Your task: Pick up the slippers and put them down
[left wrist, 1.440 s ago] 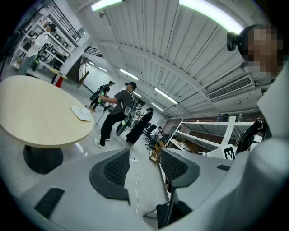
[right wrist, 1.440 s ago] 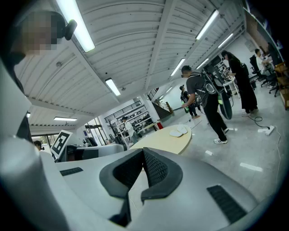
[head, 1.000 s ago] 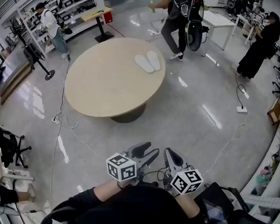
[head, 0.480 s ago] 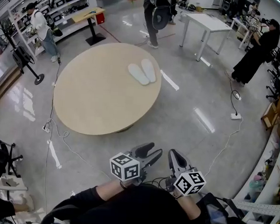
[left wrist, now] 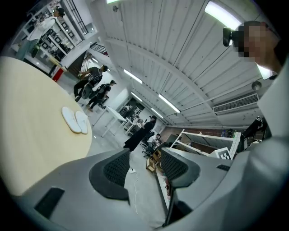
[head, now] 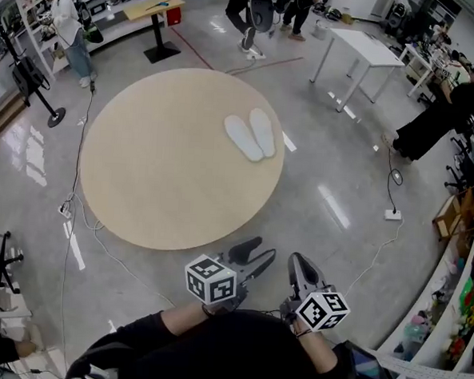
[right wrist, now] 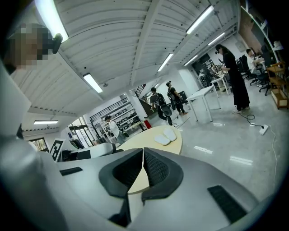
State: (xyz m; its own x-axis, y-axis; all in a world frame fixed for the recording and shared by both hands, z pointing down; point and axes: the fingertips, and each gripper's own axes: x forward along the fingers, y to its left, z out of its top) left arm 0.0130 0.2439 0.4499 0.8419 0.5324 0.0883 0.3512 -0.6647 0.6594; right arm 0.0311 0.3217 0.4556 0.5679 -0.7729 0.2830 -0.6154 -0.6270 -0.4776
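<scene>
Two white slippers (head: 251,135) lie side by side on the far right part of a round beige table (head: 158,172); they also show as the slippers (left wrist: 75,120) in the left gripper view and the slippers (right wrist: 165,136) in the right gripper view. My left gripper (head: 258,256) is held close to my body, short of the table's near edge, jaws open and empty (left wrist: 141,168). Beside it my right gripper (head: 299,266) is shut with nothing between its pads (right wrist: 142,167).
Cables (head: 98,232) trail over the glossy floor left of the table, and a power strip (head: 393,213) lies at right. A white desk (head: 364,50) stands beyond the table. People stand at the far end and at right. Shelves (head: 444,333) line the right wall.
The table and slippers have come nearer and lower in the head view. Both grippers stay in front of my body with their jaws unchanged. People in the background have shifted.
</scene>
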